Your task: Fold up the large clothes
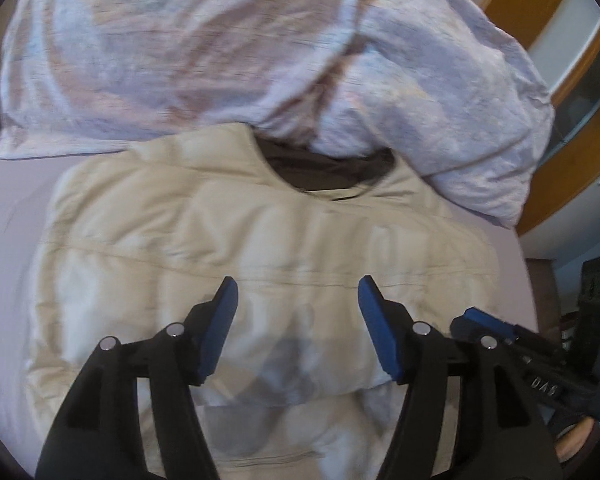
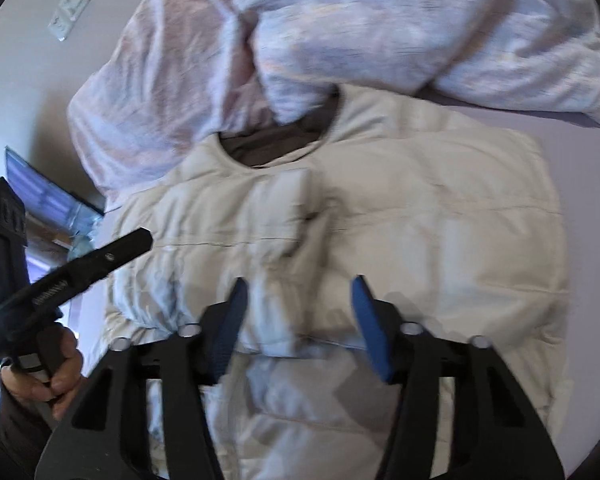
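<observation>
A cream quilted puffer jacket (image 1: pixel 228 236) lies flat on the lilac bed sheet (image 1: pixel 8 216), collar away from me, with a dark brown lining at the neck (image 1: pixel 324 172). Its near part is folded over onto itself. My left gripper (image 1: pixel 298 292) is open and empty, just above the jacket's lower middle. In the right wrist view the jacket (image 2: pixel 440 216) fills the middle, and a folded sleeve (image 2: pixel 284 208) lies across its chest. My right gripper (image 2: pixel 298 292) is open and empty over the sleeve's near end. The other gripper (image 2: pixel 84 264) shows at the left, held in a hand.
A crumpled pale pink duvet (image 1: pixel 204 52) is heaped at the head of the bed and overlaps the collar; it also shows in the right wrist view (image 2: pixel 340 28). A wooden door frame (image 1: pixel 572 92) stands at the right. The bed edge drops off at the right (image 1: pixel 532 280).
</observation>
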`<state>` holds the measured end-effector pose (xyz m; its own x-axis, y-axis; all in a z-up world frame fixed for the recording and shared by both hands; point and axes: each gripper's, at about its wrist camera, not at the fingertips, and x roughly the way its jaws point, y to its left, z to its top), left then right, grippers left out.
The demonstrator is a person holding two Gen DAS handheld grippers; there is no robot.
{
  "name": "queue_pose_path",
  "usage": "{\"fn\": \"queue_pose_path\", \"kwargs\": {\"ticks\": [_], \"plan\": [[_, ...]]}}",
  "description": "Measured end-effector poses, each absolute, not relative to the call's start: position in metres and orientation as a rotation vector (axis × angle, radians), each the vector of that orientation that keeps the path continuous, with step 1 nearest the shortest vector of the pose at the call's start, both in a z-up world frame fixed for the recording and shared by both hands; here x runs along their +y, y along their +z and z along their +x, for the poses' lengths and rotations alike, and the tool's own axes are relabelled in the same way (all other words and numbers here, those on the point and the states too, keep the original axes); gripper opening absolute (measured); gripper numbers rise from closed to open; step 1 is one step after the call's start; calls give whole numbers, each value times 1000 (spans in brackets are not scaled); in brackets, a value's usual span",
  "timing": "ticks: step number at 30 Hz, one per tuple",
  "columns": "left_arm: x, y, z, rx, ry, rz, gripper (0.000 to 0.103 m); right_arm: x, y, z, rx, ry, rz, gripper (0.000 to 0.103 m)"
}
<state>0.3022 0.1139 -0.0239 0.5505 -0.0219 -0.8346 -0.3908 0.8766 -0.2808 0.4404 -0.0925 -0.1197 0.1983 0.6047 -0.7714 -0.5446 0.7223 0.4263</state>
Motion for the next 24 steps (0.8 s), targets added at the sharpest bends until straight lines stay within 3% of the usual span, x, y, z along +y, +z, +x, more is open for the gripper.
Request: {"fn": "queue_pose_path", "kwargs": {"ticks": [3, 8, 12, 21, 23, 24], "plan": [[126, -26, 288, 979, 262, -464, 64, -73, -121, 432, 1104, 837, 39, 31], [143, -31, 271, 985, 300, -461, 67, -48, -123, 420, 1077, 820, -27, 25], [153, -35, 260, 993, 323, -459, 67, -34, -144, 425, 1124, 725, -123, 14], [168, -33, 230, 1011, 364, -424, 74, -25, -172, 447, 1228, 645, -149, 15], [173, -30, 215, 1012, 361, -415, 79, -34, -163, 444, 1230, 686, -129, 22], [176, -29, 209, 1014, 361, -410, 80, -39, -158, 444, 1233, 706, -114, 36]]}}
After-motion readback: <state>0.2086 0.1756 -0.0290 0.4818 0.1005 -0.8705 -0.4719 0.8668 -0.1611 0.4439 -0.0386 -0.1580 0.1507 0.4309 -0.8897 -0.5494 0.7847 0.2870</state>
